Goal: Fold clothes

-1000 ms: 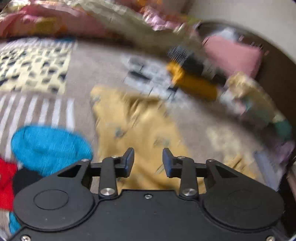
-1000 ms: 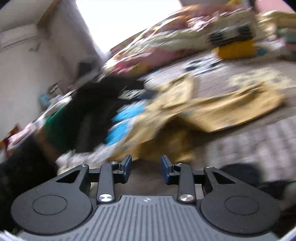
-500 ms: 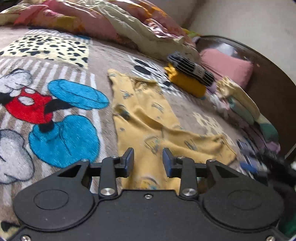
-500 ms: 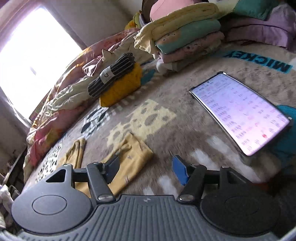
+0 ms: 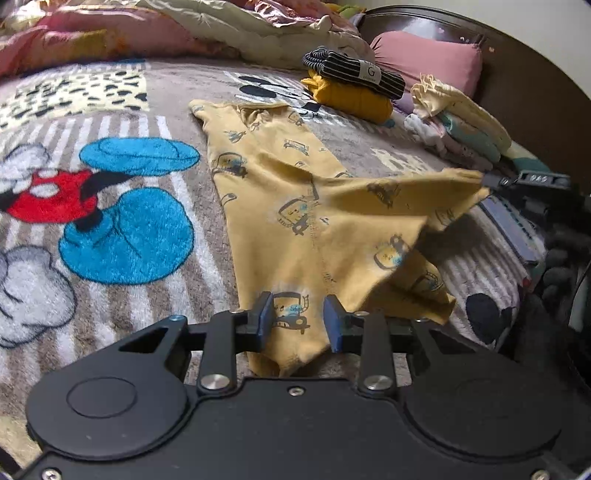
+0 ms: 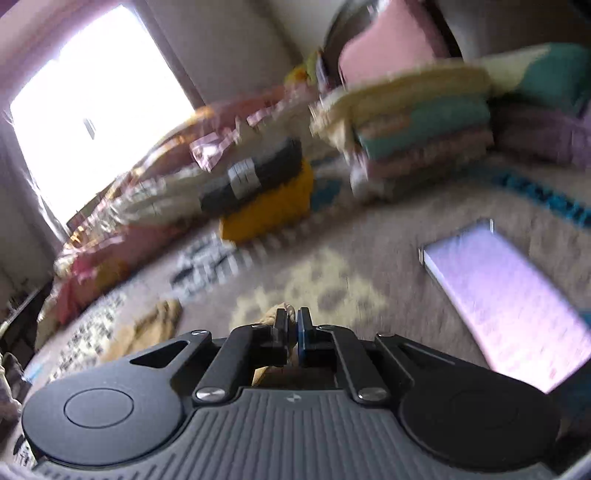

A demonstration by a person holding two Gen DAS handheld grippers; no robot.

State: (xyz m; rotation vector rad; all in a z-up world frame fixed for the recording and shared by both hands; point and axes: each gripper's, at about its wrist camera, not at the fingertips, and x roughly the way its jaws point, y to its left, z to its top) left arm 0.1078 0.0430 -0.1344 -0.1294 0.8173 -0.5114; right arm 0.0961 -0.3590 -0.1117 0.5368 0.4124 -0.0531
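A yellow child's garment (image 5: 295, 206) printed with small vehicles lies on the cartoon blanket (image 5: 110, 221). My left gripper (image 5: 298, 314) is open, its jaws on either side of the garment's near hem. My right gripper (image 6: 291, 325) is shut on the yellow garment's far corner (image 6: 284, 308) and holds it lifted; in the left wrist view that corner (image 5: 469, 184) hangs raised at the right, held by the right gripper (image 5: 491, 181). More yellow cloth (image 6: 155, 321) lies at the left of the right wrist view.
A striped dark bundle on a folded mustard piece (image 5: 351, 92) and a stack of folded pastel clothes (image 5: 461, 125) sit at the far right of the bed. A lit phone (image 6: 506, 302) lies on the blanket. Rumpled quilts (image 5: 147, 33) and a pink pillow (image 5: 428, 55) lie behind.
My right gripper has closed on the garment's corner and lifted it. My left gripper has come lower and closer to the near hem, still open.
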